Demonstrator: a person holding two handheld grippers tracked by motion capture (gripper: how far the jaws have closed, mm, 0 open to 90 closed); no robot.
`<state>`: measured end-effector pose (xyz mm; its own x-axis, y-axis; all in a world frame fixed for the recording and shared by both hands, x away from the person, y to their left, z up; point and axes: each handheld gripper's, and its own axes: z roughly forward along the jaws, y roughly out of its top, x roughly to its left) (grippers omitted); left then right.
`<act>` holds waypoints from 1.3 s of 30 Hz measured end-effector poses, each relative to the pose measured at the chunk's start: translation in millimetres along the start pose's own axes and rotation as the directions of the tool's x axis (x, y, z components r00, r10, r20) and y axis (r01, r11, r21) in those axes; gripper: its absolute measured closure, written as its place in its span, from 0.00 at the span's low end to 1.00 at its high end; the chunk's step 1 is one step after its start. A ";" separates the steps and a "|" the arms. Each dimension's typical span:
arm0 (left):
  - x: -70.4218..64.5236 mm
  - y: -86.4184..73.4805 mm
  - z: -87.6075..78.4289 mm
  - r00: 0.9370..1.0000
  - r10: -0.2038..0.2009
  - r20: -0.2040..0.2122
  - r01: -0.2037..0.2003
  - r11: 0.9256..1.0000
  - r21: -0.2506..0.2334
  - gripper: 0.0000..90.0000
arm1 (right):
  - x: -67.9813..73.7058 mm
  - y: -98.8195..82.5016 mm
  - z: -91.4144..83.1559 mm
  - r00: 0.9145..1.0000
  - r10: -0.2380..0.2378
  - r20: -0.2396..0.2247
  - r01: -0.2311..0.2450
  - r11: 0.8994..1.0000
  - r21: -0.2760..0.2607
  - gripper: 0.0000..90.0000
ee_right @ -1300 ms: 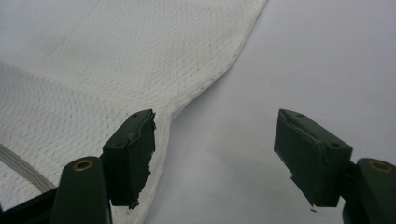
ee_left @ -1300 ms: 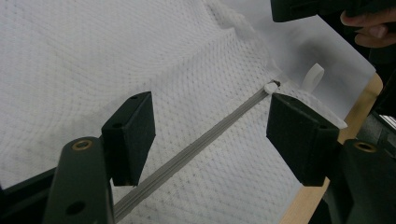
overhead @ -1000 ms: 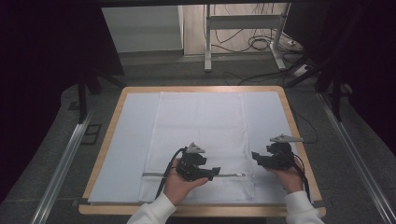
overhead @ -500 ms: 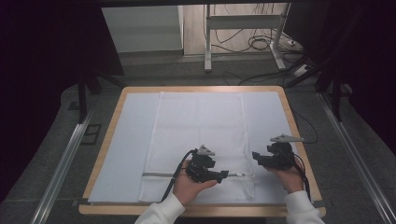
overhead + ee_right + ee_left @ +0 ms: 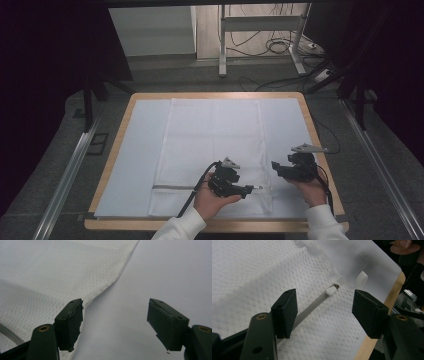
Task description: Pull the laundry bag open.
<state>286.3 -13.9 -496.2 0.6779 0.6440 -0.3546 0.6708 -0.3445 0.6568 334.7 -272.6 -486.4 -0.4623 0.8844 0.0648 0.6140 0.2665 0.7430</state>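
Jaws of the left gripper (image 5: 324, 312) stand apart and have just been closing a little; between them runs the grey zip (image 5: 312, 306) of a white mesh bag (image 5: 257, 272), its white slider (image 5: 331, 291) lying ahead of the jaw tips, untouched by either pad. A white loop tab (image 5: 361, 280) stands just beyond the zip's end, at the bag's edge. Jaws of the right gripper (image 5: 115, 325) stand wide open with nothing between them (the left jaw hangs over the bag's hemmed edge (image 5: 110, 282), the right over bare white sheet (image 5: 170, 272)).

In the high view the mesh bag (image 5: 215, 135) lies flat along the middle of the white sheet (image 5: 140, 150), which covers a wood-rimmed bench (image 5: 116, 150). The zip (image 5: 172, 187) crosses the bag near its close end. The left gripper (image 5: 245, 190) is held low over the right part of the zip, jaws pointing toward the right gripper (image 5: 275, 167), which is held just beside the bag's right edge, jaws pointing left. The two grippers are near each other but apart. A black cable (image 5: 197, 192) trails from the left gripper toward the bench's near edge.

No brand, label or writing can be read on the bag, the sheet or the grippers.
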 end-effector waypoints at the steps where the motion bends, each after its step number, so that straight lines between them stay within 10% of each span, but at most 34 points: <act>1: -0.5 0.4 1.4 1.000 0.000 0.001 0.000 1.000 0.005 0.41 | 0.0 0.1 -0.2 1.000 0.000 -0.001 0.000 1.000 -0.001 0.31; 39: -1.2 11.7 36.2 0.994 -0.080 0.076 0.073 0.993 0.092 0.45 | -1.3 -0.7 -0.4 1.000 -0.009 0.001 0.009 1.000 -0.001 0.31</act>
<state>304.2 -43.4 -512.2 0.6428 0.6161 -0.4553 0.7432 -0.3577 0.5654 334.6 -274.1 -486.7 -0.4671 0.8823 0.0579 0.6091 0.2736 0.7444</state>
